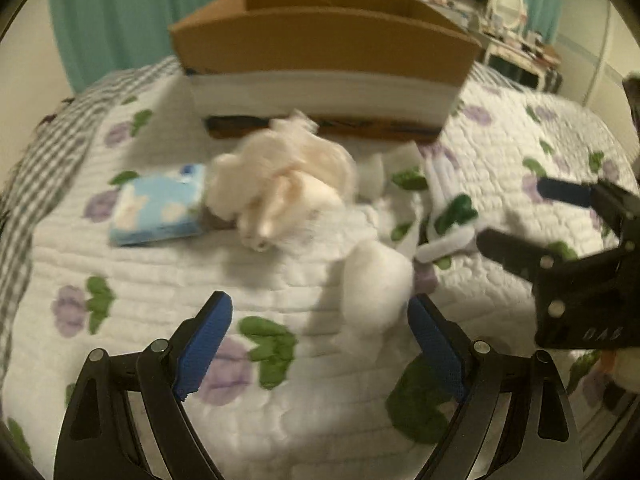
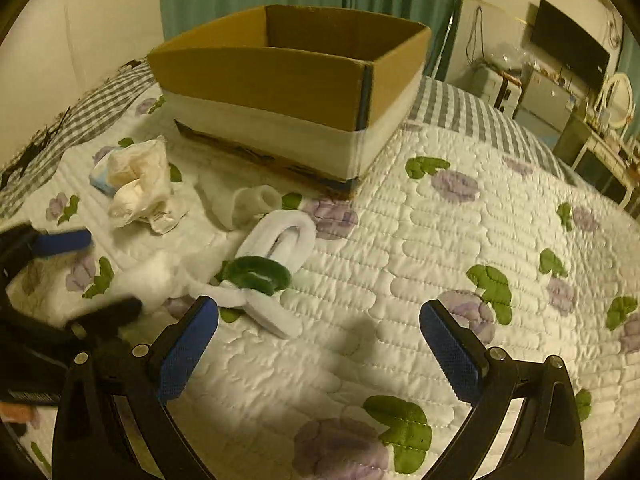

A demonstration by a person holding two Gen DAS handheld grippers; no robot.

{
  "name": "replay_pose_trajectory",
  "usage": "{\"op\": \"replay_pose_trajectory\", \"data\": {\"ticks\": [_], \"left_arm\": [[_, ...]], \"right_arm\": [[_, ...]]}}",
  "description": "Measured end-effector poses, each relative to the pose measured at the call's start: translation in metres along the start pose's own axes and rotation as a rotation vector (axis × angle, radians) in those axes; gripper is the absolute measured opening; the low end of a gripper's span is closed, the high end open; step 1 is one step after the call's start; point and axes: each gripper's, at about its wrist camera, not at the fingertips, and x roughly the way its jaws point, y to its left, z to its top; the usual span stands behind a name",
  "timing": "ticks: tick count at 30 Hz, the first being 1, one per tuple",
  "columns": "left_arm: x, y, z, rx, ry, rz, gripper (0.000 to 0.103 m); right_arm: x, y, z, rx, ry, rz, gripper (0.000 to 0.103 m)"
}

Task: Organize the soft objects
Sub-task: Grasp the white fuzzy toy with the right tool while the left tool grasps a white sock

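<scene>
Several soft things lay on the bed (image 2: 440,216) before the cardboard box (image 2: 280,84): a tissue pack (image 1: 158,206), a cream plush (image 1: 280,188), then a white puff (image 1: 376,280) near the left gripper (image 1: 320,344), jaws apart; closing gently around its middle would likely suit. The right gripper (image 2: 318,354) hovered, jaws apart, empty.

Box (image 2: 280,92) at twelve o'clock on bed (image 2: 440,240); plush toy (image 2: 140,184) at ten, tissue pack (image 1: 158,204) behind; socks (image 2: 280,236) before box.
</scene>
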Motion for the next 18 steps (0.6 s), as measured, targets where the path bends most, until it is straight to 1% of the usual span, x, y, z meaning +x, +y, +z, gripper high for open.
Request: {"op": "replay_pose_trajectory", "data": {"ticks": [2,7,8,10,11,12,15,16,18], "left_arm": [[0.009,-0.003,0.002,0.006,0.012,-0.015,0.091],[0.024,-0.007,0.008,0.036,0.001,-0.022,0.088],[0.023,-0.007,0.007,0.038,-0.003,-0.031,0.085],[0.022,-0.004,0.007,0.048,-0.004,-0.059,0.058],[0.022,-0.002,0.006,0.054,-0.002,-0.076,0.055],[0.02,0.0,0.006,0.055,-0.003,-0.086,0.047],[0.016,0.009,0.006,0.038,-0.008,-0.115,0.035],[0.013,0.013,0.004,0.035,-0.011,-0.125,0.035],[0.009,0.019,0.001,0.036,-0.017,-0.117,0.034]], "right_arm": [[0.002,-0.005,0.001,0.022,0.001,0.006,0.101],[-0.001,-0.01,0.001,0.054,-0.011,0.0,0.101],[0.0,-0.01,0.001,0.057,-0.011,-0.003,0.101],[0.0,-0.009,0.001,0.064,-0.011,0.0,0.101],[0.0,-0.008,0.001,0.068,-0.011,0.004,0.101],[0.0,-0.008,0.001,0.069,-0.013,0.007,0.101],[0.003,-0.001,0.002,0.063,-0.018,0.03,0.098],[0.004,0.001,0.002,0.058,-0.016,0.038,0.097],[0.006,0.007,0.002,0.045,-0.01,0.047,0.097]]}}
